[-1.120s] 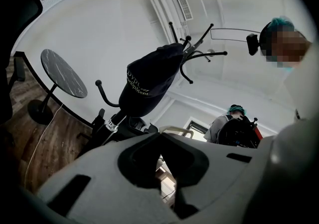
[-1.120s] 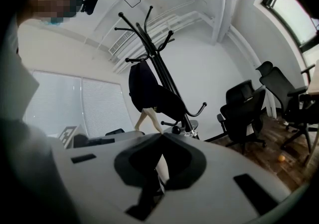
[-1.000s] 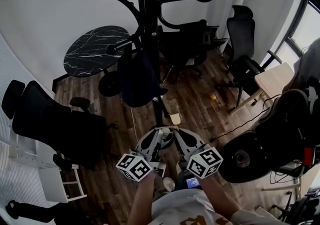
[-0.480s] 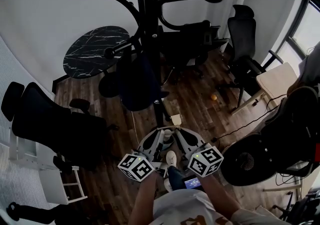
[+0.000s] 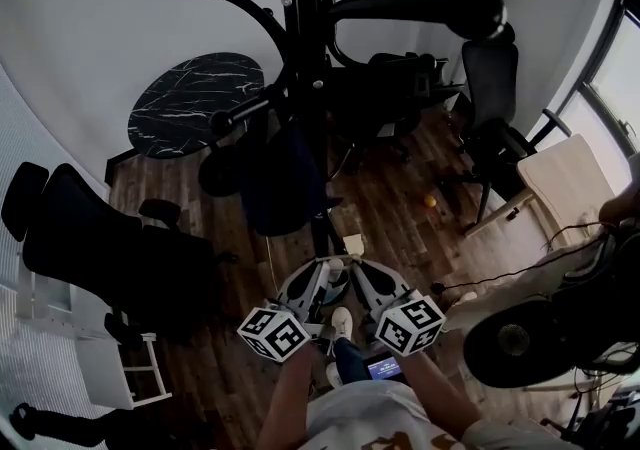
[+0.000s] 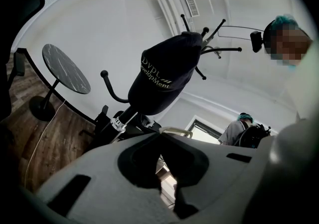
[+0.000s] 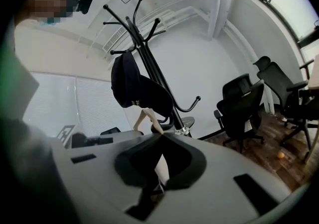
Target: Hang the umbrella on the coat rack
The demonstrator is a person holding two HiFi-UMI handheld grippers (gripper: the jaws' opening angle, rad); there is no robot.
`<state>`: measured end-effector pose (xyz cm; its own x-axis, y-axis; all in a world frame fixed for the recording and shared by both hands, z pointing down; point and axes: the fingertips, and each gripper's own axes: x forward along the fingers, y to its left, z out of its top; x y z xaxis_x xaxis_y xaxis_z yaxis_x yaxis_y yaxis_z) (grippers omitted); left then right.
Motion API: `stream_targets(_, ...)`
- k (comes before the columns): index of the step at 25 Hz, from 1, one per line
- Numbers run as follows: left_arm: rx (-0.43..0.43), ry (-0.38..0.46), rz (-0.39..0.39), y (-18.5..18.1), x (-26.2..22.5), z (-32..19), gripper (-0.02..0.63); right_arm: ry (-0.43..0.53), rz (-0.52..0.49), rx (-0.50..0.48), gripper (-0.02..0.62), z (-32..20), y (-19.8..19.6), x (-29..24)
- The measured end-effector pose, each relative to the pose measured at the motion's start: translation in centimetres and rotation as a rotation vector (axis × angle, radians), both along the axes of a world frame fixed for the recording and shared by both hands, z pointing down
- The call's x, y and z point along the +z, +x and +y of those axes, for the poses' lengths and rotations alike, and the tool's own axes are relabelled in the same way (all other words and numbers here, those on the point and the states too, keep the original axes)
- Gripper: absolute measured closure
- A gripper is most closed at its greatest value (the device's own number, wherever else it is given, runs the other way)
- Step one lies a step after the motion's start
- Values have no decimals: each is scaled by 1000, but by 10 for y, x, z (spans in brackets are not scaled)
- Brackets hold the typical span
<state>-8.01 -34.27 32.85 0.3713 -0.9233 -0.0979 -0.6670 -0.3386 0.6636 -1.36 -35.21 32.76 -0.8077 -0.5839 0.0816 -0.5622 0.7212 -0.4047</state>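
Observation:
The black coat rack (image 5: 305,88) stands right in front of me, its hooked arms spreading overhead. A dark cap (image 5: 280,173) with pale print hangs on a lower hook and also shows in the left gripper view (image 6: 162,76) and the right gripper view (image 7: 134,88). A beige curved handle (image 5: 350,237), apparently the umbrella's, sits by the rack's pole near the floor. Whatever is below the handle (image 6: 175,130) (image 7: 142,117) is hidden by the jaws. Both grippers are low, close to my body, and point at the rack's base. The left gripper (image 5: 322,268) (image 6: 160,135) and right gripper (image 5: 353,268) (image 7: 162,136) are shut on nothing.
A round black marble table (image 5: 195,98) stands behind the rack at the left. Black office chairs sit at the left (image 5: 110,258) and back right (image 5: 490,78). An orange ball (image 5: 429,201) and a cable lie on the wood floor. Another person (image 6: 239,128) is by the window.
My head has come closer to the rack, so its knobbed arm looks larger and further right. A shoe has come into view between the grippers. The grippers have hardly moved.

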Motion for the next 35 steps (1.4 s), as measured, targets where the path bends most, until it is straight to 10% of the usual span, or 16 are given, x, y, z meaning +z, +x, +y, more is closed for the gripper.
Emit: stream_targets(35, -9, -93, 17, -19, 39, -35, 588, -24, 114, -27, 583, -44, -20, 43)
